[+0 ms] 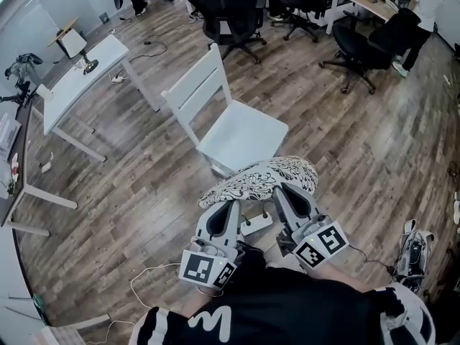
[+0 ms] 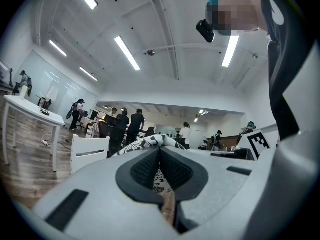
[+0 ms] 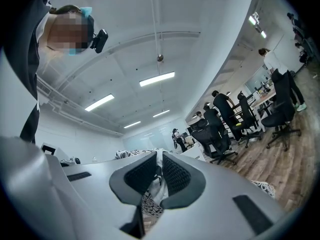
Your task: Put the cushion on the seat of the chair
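Cushion (image 1: 259,180) near white chair (image 1: 241,135), desk (image 1: 79,81), office chairs (image 1: 230,13) beyond

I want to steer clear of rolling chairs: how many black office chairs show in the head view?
3: a black office chair beyond the white chair, a second at the top edge, a third upper right. More may be hidden.

A wood floor (image 1: 129,185) runs through the office. At the left stands a white table (image 1: 72,85) with a small dark stand (image 1: 89,66) on it. Black office chairs (image 1: 231,16) cluster at the far side, near a person (image 1: 425,6) beside a wooden table (image 1: 370,2). A white power strip (image 1: 256,225) and a cable (image 1: 136,279) lie on the floor. Strip lights (image 2: 127,53) glow overhead.
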A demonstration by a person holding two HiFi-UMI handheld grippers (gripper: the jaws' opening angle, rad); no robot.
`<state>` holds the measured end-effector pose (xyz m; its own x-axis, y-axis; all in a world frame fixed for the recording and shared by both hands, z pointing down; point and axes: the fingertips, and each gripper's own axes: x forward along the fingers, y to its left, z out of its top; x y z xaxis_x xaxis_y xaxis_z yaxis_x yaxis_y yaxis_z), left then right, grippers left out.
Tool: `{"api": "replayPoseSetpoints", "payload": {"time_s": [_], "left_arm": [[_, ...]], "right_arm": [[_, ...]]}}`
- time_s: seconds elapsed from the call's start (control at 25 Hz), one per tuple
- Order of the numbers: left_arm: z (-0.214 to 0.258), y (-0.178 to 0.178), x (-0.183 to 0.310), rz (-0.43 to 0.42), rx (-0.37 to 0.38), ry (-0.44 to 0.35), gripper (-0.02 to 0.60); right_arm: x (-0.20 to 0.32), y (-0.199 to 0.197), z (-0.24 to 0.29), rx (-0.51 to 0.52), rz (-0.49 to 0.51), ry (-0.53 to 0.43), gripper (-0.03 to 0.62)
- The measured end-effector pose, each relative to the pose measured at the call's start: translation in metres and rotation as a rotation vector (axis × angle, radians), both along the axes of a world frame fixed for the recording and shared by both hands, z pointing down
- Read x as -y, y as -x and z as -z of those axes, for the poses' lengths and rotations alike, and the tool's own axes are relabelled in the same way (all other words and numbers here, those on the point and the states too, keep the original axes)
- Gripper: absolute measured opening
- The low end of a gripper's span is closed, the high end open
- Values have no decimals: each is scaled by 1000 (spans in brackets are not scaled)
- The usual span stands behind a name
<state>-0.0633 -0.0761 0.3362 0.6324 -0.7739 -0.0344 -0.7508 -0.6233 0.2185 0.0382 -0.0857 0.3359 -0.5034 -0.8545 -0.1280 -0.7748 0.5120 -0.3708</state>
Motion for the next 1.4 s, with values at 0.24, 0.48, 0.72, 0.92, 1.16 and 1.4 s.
{"api": "replayPoseSetpoints", "payload": {"time_s": [0.24,0.48,0.72,0.92,1.16,1.4], "left_arm": [[4,10,37,-34,2,-4,6],[5,22,68,-69,-4,-6,6],[3,41,91,-90,-13,-10,6],[1,57,105,-96,-19,-4,6],[-3,76,118,-88,-30,3,6],[-9,77,129,-94,-34,22,6]], "right_arm": [[34,9,3,4,-31,-2,40],[61,20,6,-1,-70,-8,40],[81,37,4,-10,-96,-10,40],[95,51,2,-10,-108,-4,40],[109,69,-2,-10,-102,7,40],[118,67,-5,-12,-111,20,39]]}}
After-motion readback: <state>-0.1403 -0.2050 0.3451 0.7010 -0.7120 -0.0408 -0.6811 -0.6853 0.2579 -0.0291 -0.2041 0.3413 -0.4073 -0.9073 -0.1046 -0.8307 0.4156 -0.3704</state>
